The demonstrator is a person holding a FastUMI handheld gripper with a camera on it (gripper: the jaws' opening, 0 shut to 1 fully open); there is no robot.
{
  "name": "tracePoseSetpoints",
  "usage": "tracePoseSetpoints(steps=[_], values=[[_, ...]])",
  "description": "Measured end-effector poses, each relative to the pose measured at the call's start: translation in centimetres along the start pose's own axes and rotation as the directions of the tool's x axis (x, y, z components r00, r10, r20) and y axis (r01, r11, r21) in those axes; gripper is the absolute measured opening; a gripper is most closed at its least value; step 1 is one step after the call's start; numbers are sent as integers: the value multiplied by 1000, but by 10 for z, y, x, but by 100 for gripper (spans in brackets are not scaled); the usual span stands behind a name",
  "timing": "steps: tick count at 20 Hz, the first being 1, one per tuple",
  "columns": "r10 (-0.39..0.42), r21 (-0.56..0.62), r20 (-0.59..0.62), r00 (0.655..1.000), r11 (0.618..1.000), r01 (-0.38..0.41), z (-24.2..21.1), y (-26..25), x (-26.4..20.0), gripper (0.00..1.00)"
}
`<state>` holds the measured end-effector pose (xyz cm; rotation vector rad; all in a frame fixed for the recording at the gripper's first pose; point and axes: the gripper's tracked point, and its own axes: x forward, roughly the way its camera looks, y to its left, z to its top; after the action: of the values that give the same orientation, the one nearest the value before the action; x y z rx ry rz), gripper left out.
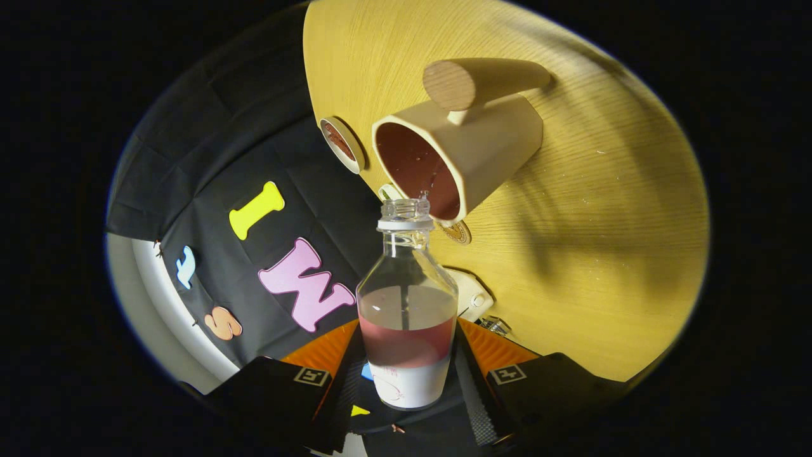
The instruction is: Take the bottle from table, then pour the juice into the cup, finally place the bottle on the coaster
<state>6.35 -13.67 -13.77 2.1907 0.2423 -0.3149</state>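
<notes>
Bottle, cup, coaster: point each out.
bottle [406, 317]: gripper view, glass body between the fingers.
cup [491, 143]: gripper view, outer side wall.
coaster [342, 145]: gripper view, round face beside the cup.

The bottle [407, 304] is clear, glossy plastic or glass, with a ribbed neck and a smooth white label band low on its body; the gripper [406, 381] holds it, a finger pressed on each side. The cup [469, 152] looks matt and smooth, its handle plain unvarnished wood with visible end grain. The tabletop [602, 222] is fine-grained wood with a soft sheen. The wall is matt black cloth, creased.
</notes>
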Motion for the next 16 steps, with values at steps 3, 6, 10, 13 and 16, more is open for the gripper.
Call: tracePoseSetpoints(steps=[3,6,10,13,16], values=[[-1,24,-10,1000,1000,2,0,3,0,76],[1,46,-31,1000,999,1,-3,7,-2,76],[17,97,-1,1000,995,-17,6,17,-2,76],[12,145,20,1000,989,-14,10,18,-6,76],[7,174,24,1000,985,-11,9,23,-6,76]])
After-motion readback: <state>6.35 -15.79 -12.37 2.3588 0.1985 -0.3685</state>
